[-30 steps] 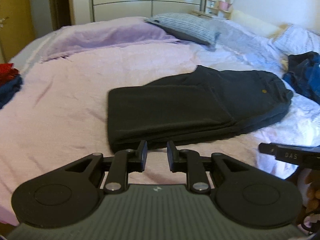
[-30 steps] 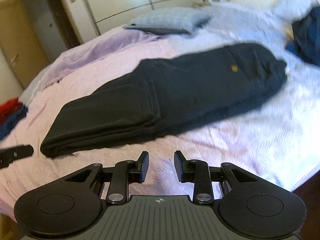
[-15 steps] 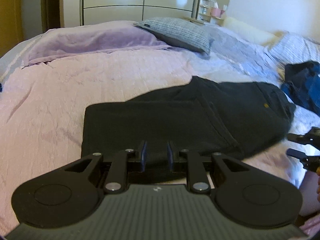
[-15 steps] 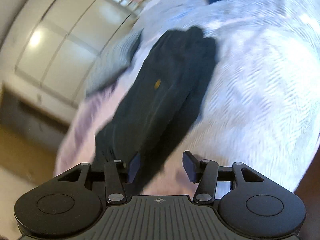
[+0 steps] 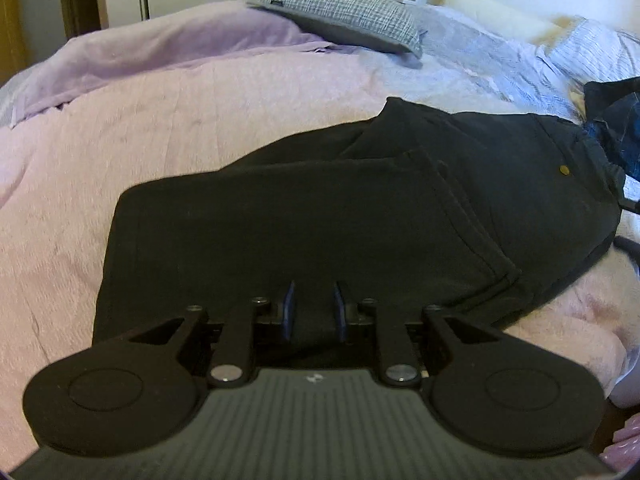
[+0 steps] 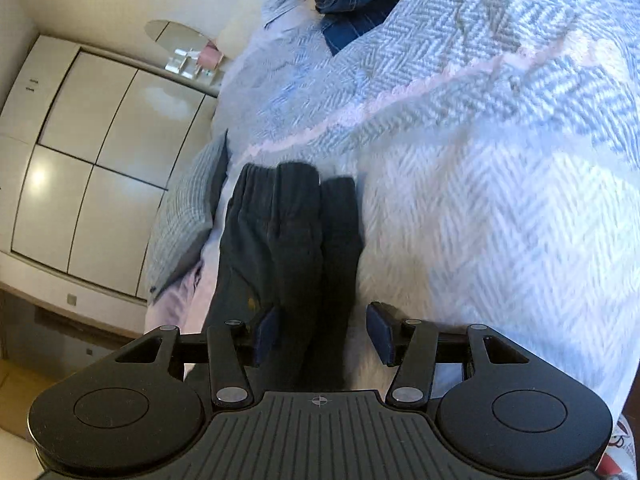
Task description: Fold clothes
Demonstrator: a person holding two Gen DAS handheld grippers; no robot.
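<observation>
Trousers (image 5: 360,216), black, folded flat on bedspread (image 5: 120,152).

Soft matt cloth on the bed, hard matt plastic on the tools.
Trousers (image 5: 320,216): black matt denim-like cloth, stitched seams, one brass-look rivet. Bedspread (image 5: 120,152): pink finely ribbed cloth; blue-white herringbone weave at the right edge. Pillow (image 5: 344,12): grey checked cloth. Grippers (image 5: 312,312) (image 6: 324,336): matt black plastic, metal pins. Wardrobe (image 6: 92,160): glossy.
</observation>
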